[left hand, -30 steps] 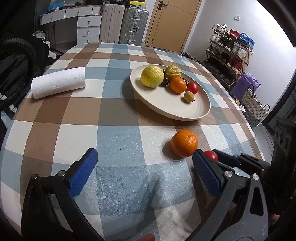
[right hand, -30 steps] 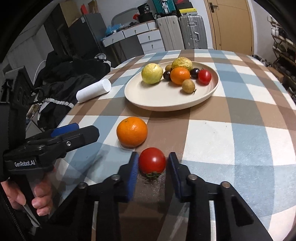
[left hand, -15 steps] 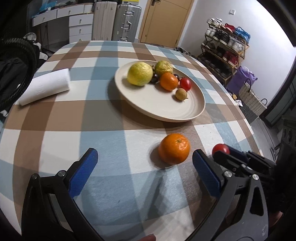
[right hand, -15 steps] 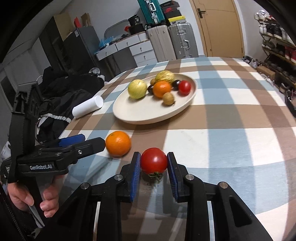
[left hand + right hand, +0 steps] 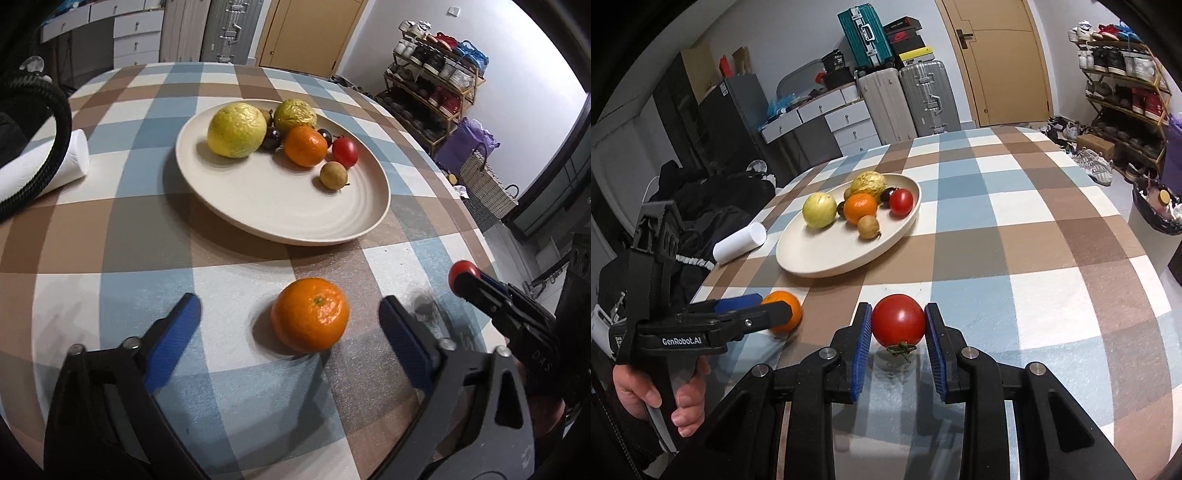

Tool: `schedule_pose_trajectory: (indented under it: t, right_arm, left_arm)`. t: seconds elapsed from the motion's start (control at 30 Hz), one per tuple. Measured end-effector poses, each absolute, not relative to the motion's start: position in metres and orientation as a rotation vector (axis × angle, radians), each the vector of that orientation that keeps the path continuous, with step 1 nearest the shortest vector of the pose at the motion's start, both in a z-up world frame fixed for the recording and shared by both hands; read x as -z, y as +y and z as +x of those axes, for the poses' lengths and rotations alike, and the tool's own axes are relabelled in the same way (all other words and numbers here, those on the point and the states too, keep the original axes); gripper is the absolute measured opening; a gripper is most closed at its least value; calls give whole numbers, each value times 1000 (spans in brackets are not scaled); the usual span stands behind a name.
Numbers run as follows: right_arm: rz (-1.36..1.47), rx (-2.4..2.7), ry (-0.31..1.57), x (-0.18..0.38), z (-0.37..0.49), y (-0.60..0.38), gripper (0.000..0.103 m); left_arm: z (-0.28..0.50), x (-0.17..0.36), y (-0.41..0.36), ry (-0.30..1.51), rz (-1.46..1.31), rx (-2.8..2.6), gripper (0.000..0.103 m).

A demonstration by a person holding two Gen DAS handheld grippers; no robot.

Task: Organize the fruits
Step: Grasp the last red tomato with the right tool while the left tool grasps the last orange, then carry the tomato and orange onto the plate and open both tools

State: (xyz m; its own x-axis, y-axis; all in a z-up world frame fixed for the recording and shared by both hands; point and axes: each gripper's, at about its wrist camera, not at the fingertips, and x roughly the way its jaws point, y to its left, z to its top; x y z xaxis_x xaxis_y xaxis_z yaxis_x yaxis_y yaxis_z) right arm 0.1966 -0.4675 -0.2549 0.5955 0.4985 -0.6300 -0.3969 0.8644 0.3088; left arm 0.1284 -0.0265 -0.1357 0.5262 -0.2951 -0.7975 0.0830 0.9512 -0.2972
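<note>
**Tomato gripped on the right, orange between the open left fingers**

My right gripper (image 5: 898,345) is clamped on a red tomato (image 5: 898,320); both blue pads touch its sides and its green stem points down; the tomato looks lifted off the checked tablecloth (image 5: 1015,229), with its shadow on the cloth beneath it; in the left wrist view I see only the tomato's tip (image 5: 460,268) poking out of the right gripper's dark fingers, off to the right of my left tool.

My left gripper (image 5: 290,325) stands wide, holding nothing; a loose orange (image 5: 310,314) sits on the cloth between its two blue pads, touching neither, a bit nearer the right pad; from the right wrist view the same orange (image 5: 785,314) is partly hidden behind the left gripper's fingers, and a hand (image 5: 661,397) holds that tool's handle.

Ahead of both tools lies a cream plate (image 5: 295,210); at its far side are a large yellow fruit (image 5: 236,130), a yellow-green wrinkled fruit (image 5: 295,115), a second orange (image 5: 306,146), a small tomato (image 5: 345,151), a small brown fruit (image 5: 333,175) and a couple of dark small fruits (image 5: 271,133); the near part of the plate is bare.

Further left of the plate a white paper roll (image 5: 44,168) lies on its side.
</note>
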Motion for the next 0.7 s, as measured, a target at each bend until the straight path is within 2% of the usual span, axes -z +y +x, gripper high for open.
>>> schedule_pose_trajectory:
  t: [0.07, 0.1, 0.13, 0.17, 0.2, 0.7]
  right_arm:
    - [143, -527, 775, 255, 199, -468, 29]
    - [141, -532, 775, 254, 199, -467, 29]
    - [136, -538, 774, 254, 201, -465, 29]
    - [132, -541, 773, 254, 201, -464, 29]
    - [126, -545, 772, 253, 201, -462, 29]
    - [128, -596, 745, 229, 243, -445, 29]
  left_arm:
    - [129, 135, -26, 991, -248, 252, 77]
    - [130, 135, -26, 991, -255, 267, 64]
    - [131, 136, -27, 1001, -259, 286, 57]
    - [133, 137, -28, 1010, -256, 295, 44]
    - [132, 137, -28, 1012, -257, 312, 39]
    - [152, 105, -20, 969, -300, 397, 38]
